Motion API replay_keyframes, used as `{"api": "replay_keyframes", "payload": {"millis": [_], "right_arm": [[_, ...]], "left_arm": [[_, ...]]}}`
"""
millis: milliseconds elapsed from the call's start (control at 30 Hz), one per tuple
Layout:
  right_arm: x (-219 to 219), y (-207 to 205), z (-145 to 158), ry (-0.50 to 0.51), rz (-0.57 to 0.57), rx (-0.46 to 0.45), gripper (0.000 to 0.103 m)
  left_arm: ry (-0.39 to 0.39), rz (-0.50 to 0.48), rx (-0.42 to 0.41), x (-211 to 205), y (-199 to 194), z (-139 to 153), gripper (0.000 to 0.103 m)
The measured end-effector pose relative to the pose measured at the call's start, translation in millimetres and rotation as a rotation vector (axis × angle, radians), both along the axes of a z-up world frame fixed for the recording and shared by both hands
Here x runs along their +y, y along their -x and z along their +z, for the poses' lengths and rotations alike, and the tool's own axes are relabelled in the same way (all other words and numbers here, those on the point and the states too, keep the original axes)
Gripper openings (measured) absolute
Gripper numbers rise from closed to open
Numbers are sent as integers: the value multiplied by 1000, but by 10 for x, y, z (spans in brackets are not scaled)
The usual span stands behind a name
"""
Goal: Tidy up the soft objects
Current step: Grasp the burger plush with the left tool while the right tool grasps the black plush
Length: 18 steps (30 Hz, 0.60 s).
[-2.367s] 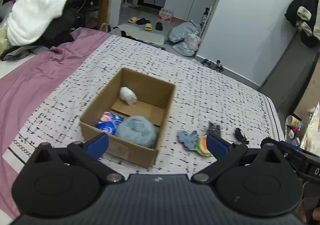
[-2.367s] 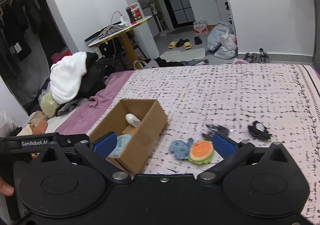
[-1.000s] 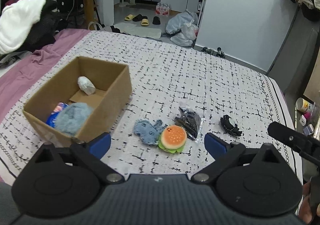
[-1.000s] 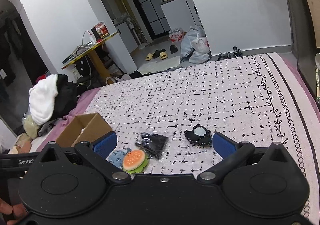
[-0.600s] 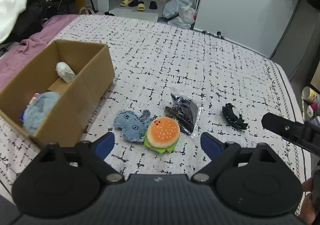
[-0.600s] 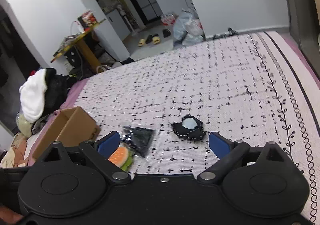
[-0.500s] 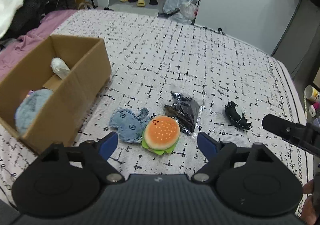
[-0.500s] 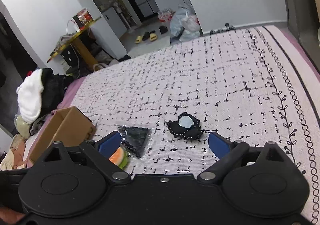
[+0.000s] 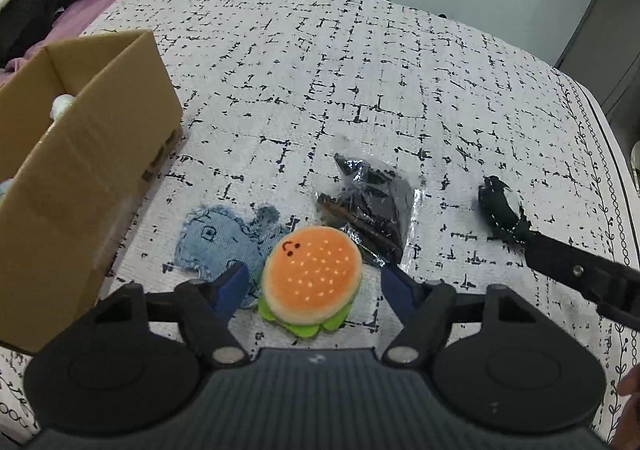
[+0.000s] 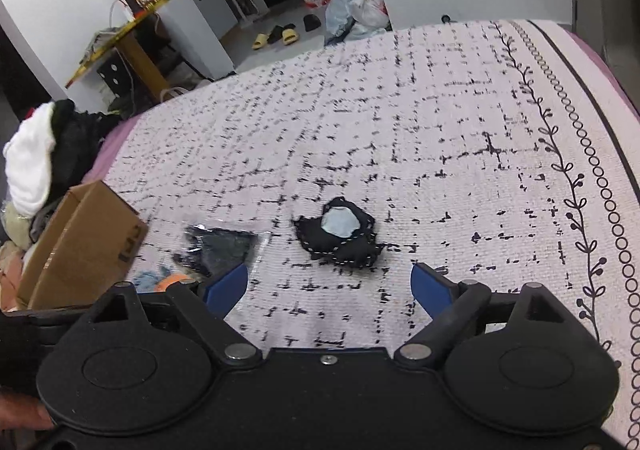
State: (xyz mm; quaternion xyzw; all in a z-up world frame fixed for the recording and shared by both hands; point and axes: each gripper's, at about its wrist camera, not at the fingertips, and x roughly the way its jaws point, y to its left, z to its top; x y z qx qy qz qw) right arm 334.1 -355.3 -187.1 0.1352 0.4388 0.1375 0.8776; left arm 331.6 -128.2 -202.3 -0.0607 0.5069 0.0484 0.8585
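The left tongs [image 9: 312, 282] are pointing steeply down at the burger plush [image 9: 313, 276], which is lying on the bed [image 9: 360, 90] squarely between the two blue pads; the jaws have just been closing, but a gap is showing on either side, so nothing is gripped yet. The denim whale [image 9: 218, 244] is lying just beside the burger on its left, its edge touching the plush and running under the left pad (a snag risk, I would judge). The cardboard box [image 9: 80, 170] is sitting further left, open side up.

The right tongs [image 10: 330, 286] are hanging over the black stitched pouch [image 10: 340, 236], which is lying just ahead of the pads and roughly centred between them; those jaws have also been narrowing, and are standing wide with nothing in them. The pouch's long axis is running across the gap, corner to corner. The bagged dark item [image 10: 218, 248] is lying to its left, nearer the left hand.

Each hand looks already paired with its own target.
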Motion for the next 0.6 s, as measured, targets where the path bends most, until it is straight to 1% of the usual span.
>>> {"api": "replay_keyframes", "payload": {"millis": [33, 67, 100, 167, 233, 533, 600], "right_arm": [[12, -25, -15, 5, 1, 1, 87], [28, -57, -30, 14, 2, 0, 87], [41, -79, -38, 20, 4, -2, 87], [70, -121, -49, 30, 9, -8, 87], [97, -151, -60, 40, 17, -15, 87], [249, -249, -121, 83, 37, -36, 86], [292, -263, -136, 98, 46, -41, 84]], "left_arm": [[-4, -5, -3, -1, -7, -3, 64], [-5, -13, -3, -1, -18, -3, 54], [2, -17, 4, 6, -33, -8, 50], [20, -10, 14, 38, -53, -3, 48], [17, -14, 10, 56, -56, 20, 47], [38, -4, -6, 185, 63, 167, 47], [40, -1, -6, 217, 97, 196, 47]]}}
